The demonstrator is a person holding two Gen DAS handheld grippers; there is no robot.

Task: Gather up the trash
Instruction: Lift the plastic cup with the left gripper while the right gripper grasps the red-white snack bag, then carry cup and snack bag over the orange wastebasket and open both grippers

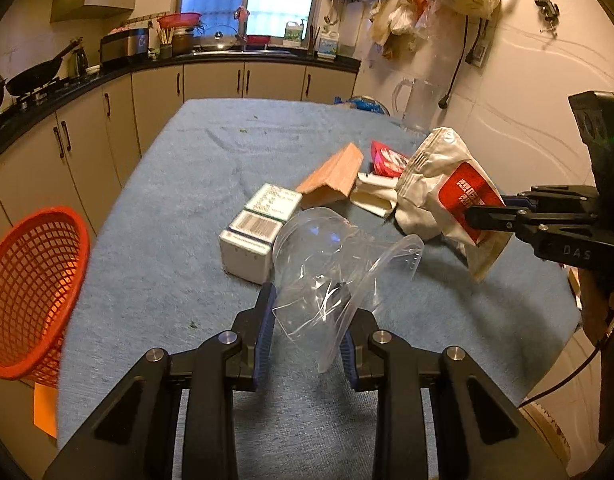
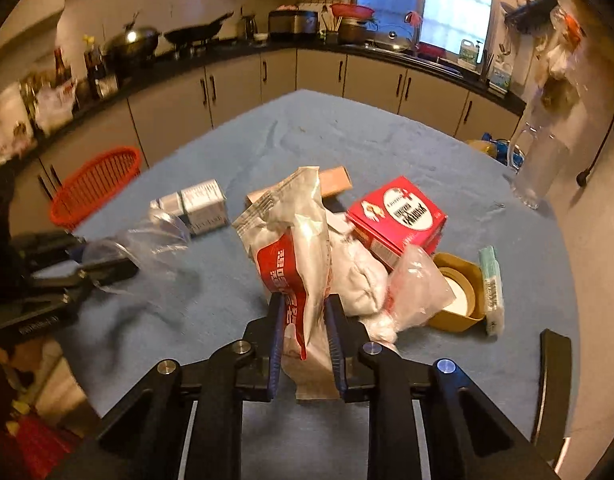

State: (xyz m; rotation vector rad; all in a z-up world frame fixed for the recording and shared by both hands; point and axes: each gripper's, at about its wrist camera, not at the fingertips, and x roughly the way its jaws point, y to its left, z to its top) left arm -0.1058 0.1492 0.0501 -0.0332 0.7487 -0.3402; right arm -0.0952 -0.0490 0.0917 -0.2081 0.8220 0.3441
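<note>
A: What has the left gripper (image 1: pixel 307 320) got?
B: A crushed clear plastic cup (image 1: pixel 327 268), pinched between its fingers above the blue tablecloth (image 1: pixel 167 208). The cup's lower edge slips behind the pads, so how deep the grip goes is hard to make out.
A: And the right gripper (image 2: pixel 305 322)?
B: Closed narrowly on a white-and-red snack bag (image 2: pixel 295 248), held upright; the bag's bottom end is hidden between the fingers.
A: The basket?
B: The orange basket (image 1: pixel 31 288) sits at the table's left edge, partly cut off by the frame.
A: What's left on the table?
B: A white carton (image 1: pixel 259 228), a brown cardboard piece (image 1: pixel 335 176), a red box (image 2: pixel 399 212), a tape roll (image 2: pixel 459 292), and what may be crumpled white wrapping (image 2: pixel 359 276), blurred and half covered.
</note>
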